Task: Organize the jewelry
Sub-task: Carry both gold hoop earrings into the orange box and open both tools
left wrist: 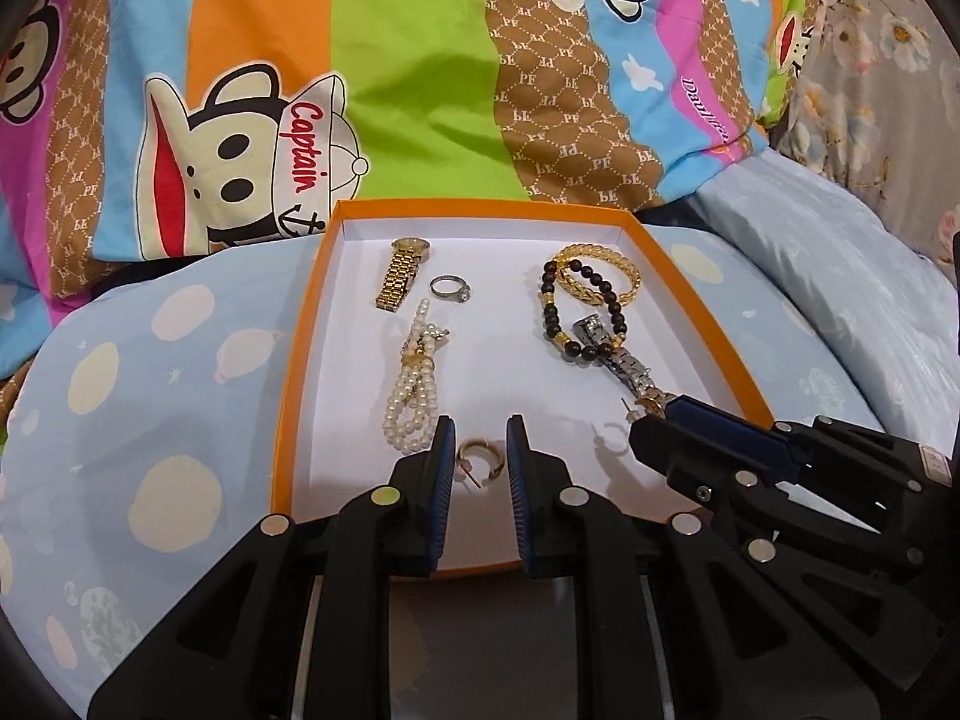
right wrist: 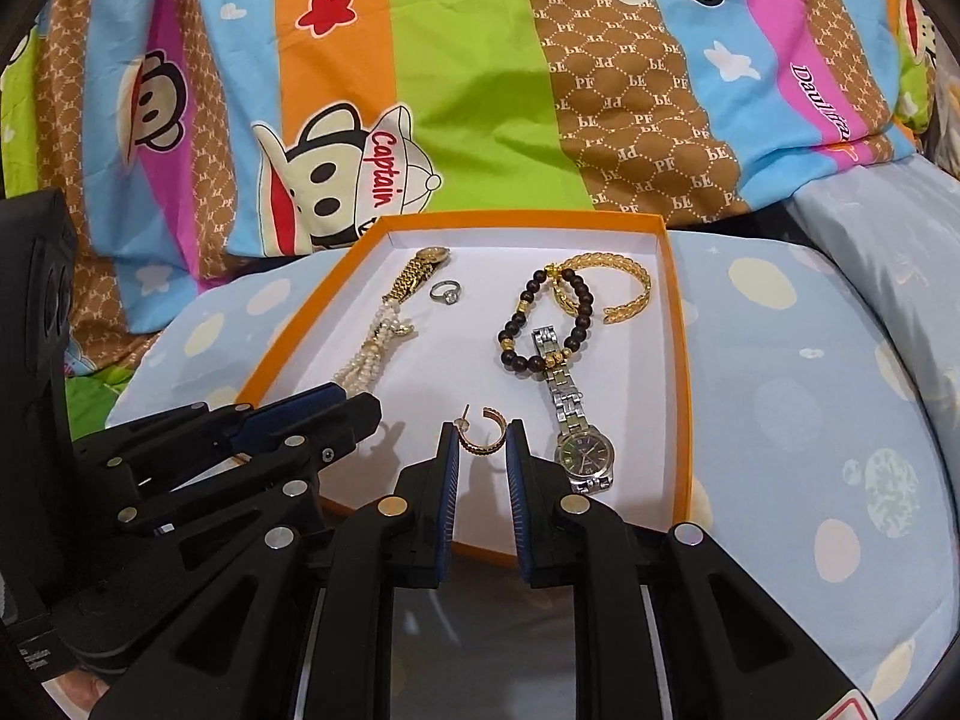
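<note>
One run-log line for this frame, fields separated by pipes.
left tongs: around hoop earring, grip unclear | right tongs: holding second hoop earring | rest of jewelry in orange box
</note>
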`<action>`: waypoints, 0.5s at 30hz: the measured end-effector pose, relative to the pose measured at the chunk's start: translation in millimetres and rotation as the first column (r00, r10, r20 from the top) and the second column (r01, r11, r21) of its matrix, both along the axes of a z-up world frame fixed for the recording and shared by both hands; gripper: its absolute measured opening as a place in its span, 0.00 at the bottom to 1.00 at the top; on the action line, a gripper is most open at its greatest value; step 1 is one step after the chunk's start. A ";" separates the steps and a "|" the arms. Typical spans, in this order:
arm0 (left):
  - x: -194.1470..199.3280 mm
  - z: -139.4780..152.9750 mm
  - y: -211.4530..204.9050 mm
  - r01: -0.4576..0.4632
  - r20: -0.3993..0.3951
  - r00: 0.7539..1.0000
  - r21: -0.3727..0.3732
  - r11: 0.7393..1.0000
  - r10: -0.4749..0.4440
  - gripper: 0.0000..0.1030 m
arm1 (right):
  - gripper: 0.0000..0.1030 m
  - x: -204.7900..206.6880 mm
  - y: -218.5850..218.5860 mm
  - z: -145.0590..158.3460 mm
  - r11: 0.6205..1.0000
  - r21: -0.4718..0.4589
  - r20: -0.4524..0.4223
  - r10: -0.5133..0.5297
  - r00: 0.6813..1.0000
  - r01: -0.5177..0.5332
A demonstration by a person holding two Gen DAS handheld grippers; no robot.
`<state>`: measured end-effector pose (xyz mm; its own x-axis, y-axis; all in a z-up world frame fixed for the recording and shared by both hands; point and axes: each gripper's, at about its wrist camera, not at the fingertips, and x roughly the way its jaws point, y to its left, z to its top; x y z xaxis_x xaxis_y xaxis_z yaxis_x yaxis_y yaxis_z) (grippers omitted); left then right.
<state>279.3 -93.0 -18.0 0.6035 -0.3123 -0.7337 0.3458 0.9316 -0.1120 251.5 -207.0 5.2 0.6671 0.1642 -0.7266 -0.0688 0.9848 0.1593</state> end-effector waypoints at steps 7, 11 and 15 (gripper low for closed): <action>-1.3 2.9 4.0 -0.020 0.012 1.000 -0.004 1.000 0.020 0.32 | 0.16 -3.5 -4.5 3.4 1.000 0.003 0.023 -0.012 1.000 0.012; -10.0 11.6 2.2 -0.010 0.036 0.999 -0.006 1.000 0.011 0.32 | 0.16 -13.6 -5.3 12.6 1.000 -0.009 0.047 -0.017 0.999 0.017; -26.6 21.2 -0.1 0.009 0.053 0.999 -0.009 1.000 -0.008 0.32 | 0.16 -35.4 -6.6 25.2 1.000 -0.017 0.079 -0.021 0.997 0.022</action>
<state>252.7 -93.2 3.2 0.6386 -0.3242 -0.6979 0.3593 0.9276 -0.1022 216.1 -213.6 30.4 0.7257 0.1368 -0.6743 -0.0593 0.9888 0.1369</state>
